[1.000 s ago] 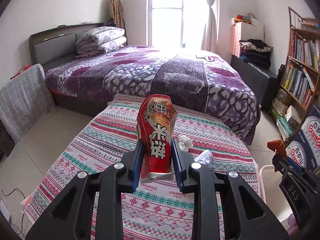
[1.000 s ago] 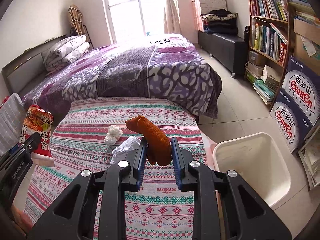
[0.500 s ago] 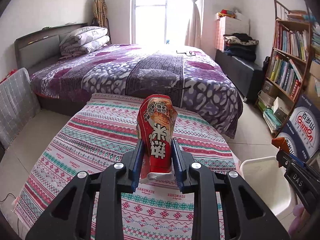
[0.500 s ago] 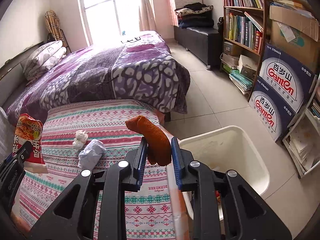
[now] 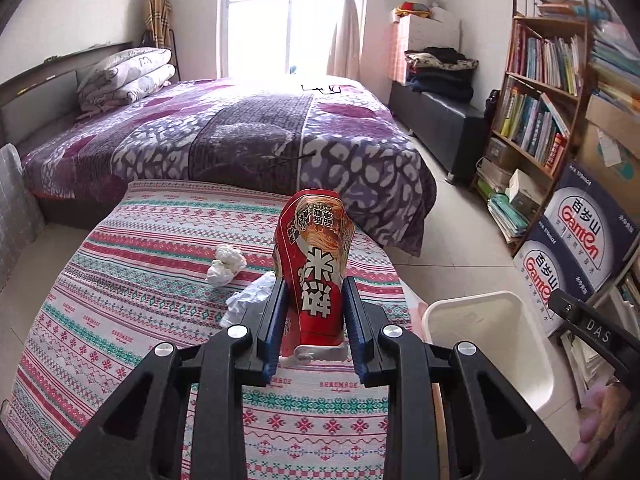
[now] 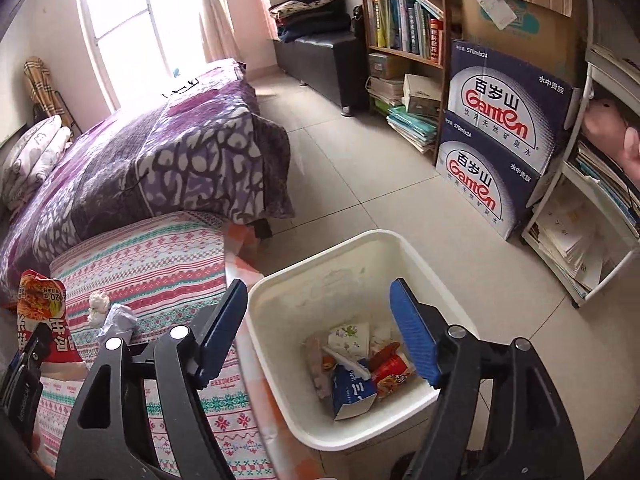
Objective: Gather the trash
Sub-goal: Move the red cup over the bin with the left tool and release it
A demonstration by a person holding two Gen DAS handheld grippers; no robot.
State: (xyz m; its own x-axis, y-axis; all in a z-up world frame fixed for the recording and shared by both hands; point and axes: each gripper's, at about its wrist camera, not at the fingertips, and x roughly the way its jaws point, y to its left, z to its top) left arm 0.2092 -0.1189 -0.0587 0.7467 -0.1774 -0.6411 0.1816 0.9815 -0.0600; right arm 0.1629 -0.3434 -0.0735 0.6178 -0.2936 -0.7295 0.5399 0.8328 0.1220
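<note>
1. Two grippers. Right gripper (image 6: 320,328), lower centre: jaws just sprung wide, nothing between, poised over the bin (image 6: 280,280) for dropping.
2. Left gripper (image 5: 314,322): clamps red snack packet (image 5: 314,264) upright, centre frame, awaiting the bin.
3. Paper wads (image 5: 226,264) lie on the striped cloth (image 5: 140,280), uncollected.

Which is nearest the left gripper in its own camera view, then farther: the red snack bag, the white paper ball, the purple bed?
1. Red snack bag: clamped in the left gripper.
2. White paper ball: left, on the striped cloth.
3. Purple bed: behind.
</note>
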